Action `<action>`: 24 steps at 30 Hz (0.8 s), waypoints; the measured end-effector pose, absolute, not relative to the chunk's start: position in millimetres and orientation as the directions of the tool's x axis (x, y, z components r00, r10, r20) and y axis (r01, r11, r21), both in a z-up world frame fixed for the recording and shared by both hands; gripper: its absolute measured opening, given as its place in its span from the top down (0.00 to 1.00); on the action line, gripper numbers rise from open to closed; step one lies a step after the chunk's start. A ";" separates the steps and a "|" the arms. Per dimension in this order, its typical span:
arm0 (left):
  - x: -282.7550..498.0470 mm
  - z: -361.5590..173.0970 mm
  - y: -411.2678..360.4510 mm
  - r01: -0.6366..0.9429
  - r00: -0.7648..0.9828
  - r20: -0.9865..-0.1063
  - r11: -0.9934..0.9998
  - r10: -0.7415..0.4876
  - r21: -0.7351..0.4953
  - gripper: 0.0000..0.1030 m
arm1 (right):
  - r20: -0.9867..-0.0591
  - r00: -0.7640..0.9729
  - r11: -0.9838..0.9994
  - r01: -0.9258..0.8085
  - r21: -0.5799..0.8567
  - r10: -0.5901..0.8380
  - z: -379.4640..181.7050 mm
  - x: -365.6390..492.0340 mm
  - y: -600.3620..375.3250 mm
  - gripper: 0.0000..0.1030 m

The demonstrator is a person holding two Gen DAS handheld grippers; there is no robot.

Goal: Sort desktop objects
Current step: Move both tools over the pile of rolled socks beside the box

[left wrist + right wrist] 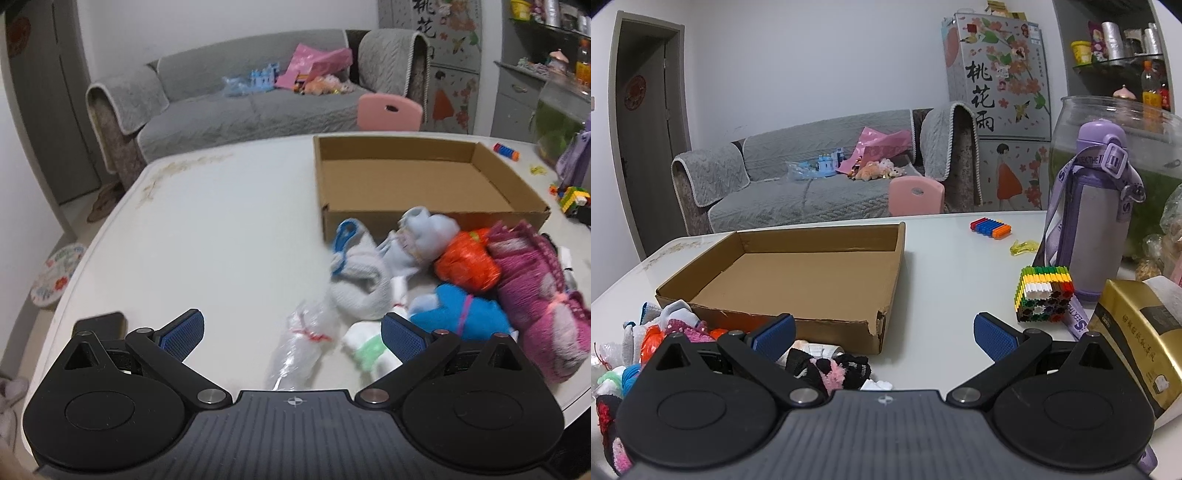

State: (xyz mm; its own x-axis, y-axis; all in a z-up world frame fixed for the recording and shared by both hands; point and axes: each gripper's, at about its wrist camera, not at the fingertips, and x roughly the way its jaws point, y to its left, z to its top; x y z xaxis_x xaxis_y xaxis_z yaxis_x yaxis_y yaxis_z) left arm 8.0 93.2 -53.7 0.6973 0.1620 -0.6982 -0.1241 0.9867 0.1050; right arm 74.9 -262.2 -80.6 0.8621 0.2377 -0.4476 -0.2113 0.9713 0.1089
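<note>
On the white worktop [221,221], toward its far right, sits a shallow cardboard box [413,177] with nothing visible inside. Just in front of the box's near wall lies a heap of rolled socks and small bundles: a white sock with blue trim [354,273], a pale blue sock [417,236] touching the box wall, an orange bundle [467,258], a bright blue bundle [465,310] and a large magenta roll [532,291] at the right end. Nearer still lie a clear plastic bag tied with red thread [303,339] and a white-and-green sock [365,349].

The left gripper [291,332] hovers above the near edge of this heap, jaws wide apart and holding nothing; the plastic bag and the white-and-green sock show between its blue pads.

The right gripper [884,334] is also spread wide and empty, aimed at the box's near right corner. A black-and-pink fuzzy sock [831,367] lies just under its left finger, with the rest of the heap at the far left of that view. To the right stand a multicoloured brick block [1045,295], a purple water bottle [1097,218] and a gold tissue pack [1137,332]. Behind the worktop is a grey sofa [229,96].
</note>
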 end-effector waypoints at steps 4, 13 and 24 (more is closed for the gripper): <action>14.1 -65.6 100.8 -0.122 0.682 -0.714 0.987 0.157 0.100 0.01 | -0.454 0.858 0.970 -0.222 0.099 0.243 -81.4 75.4 -259.2 0.00; 26.5 -89.6 111.1 -0.097 0.640 -0.754 0.989 0.149 0.114 0.03 | -0.462 0.853 0.970 -0.223 0.095 0.241 -82.1 76.9 -258.4 0.00; 35.7 -106.9 120.1 -0.091 0.614 -0.781 0.993 0.115 0.075 0.09 | -0.476 0.844 0.968 -0.229 0.099 0.248 -84.5 77.4 -259.0 0.00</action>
State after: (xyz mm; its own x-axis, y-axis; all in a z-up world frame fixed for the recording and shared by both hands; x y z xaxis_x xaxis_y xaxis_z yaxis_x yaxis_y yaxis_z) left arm 35.7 120.1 -106.9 0.6144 0.1153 -0.7805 -0.0907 0.9930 0.0753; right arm 77.4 -259.0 -84.5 0.8436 0.2480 -0.4763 -0.2288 0.9684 0.0989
